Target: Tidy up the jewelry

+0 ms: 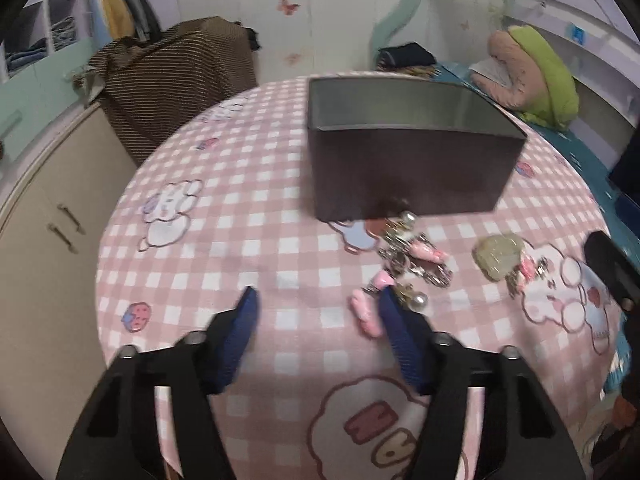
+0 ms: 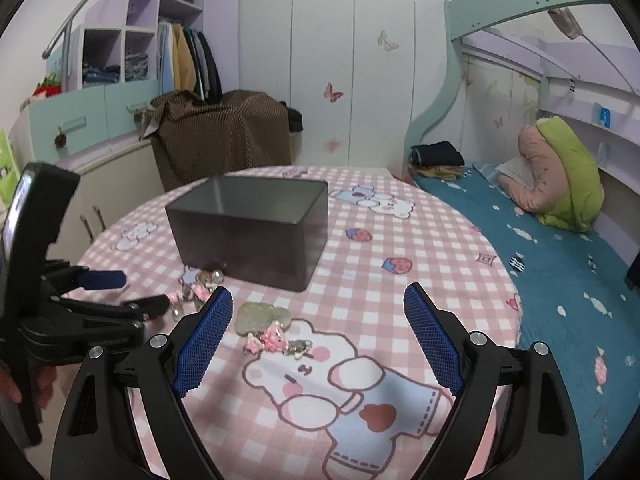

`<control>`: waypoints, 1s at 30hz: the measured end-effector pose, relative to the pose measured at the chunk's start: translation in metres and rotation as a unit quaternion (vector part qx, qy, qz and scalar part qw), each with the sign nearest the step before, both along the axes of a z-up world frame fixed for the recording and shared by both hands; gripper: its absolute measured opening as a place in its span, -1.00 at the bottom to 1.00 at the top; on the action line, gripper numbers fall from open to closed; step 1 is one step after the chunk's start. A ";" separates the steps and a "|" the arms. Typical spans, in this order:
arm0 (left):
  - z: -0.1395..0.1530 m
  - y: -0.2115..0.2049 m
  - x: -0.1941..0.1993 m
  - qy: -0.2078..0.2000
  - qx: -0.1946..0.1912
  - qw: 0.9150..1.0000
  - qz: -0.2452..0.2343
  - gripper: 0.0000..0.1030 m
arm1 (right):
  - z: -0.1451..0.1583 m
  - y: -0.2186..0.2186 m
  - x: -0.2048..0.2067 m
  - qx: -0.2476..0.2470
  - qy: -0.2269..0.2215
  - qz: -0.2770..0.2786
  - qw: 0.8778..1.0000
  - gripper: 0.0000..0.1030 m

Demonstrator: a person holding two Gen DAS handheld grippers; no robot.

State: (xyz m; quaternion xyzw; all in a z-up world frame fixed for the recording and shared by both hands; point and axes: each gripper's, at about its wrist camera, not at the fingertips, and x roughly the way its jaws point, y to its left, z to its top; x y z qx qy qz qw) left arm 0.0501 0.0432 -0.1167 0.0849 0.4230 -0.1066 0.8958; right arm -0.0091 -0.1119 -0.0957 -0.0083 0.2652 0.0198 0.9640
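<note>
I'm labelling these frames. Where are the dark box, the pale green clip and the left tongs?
dark box point(image 2: 256, 248), right wrist view, on its front wall.
pale green clip point(image 2: 262, 317), right wrist view, on its flat top.
left tongs point(image 1: 318, 300), left wrist view, midway between the blue fingertips.

Pink jewelry pieces point(image 1: 404, 256) beside open dark box point(image 1: 408, 152)

The tablecloth point(image 2: 420, 240) is a pink and white check printed with white cartoon bears, and on it the box point(image 2: 256, 236) is dark brown outside and grey inside. The hair clips point(image 1: 416, 256) are pink and silver with pearl-white beads, beside a pale green glittery piece point(image 2: 260, 316). Both the left gripper point(image 1: 316, 304) and the right gripper point(image 2: 318, 300) are black with 2 blue ribbed pads point(image 2: 204, 340) each; the bedspread point(image 2: 560, 280) is teal with white sweets.
</note>
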 end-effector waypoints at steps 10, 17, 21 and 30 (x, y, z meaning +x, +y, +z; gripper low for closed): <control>0.004 0.011 0.000 0.027 -0.054 0.998 -0.013 -0.73 | -0.008 0.012 0.004 0.002 0.016 0.047 0.999 0.65; 0.008 0.015 0.000 0.044 -0.078 0.996 -0.001 -0.73 | -0.011 0.010 0.009 0.036 0.029 0.060 0.997 0.45; 0.009 0.017 0.000 0.052 -0.088 0.995 0.000 -0.73 | -0.018 0.011 0.018 0.038 0.055 0.064 0.996 0.02; 0.014 0.014 -0.001 0.052 -0.085 0.995 -0.002 -0.73 | -0.031 0.010 0.031 0.065 0.100 0.087 0.989 -0.49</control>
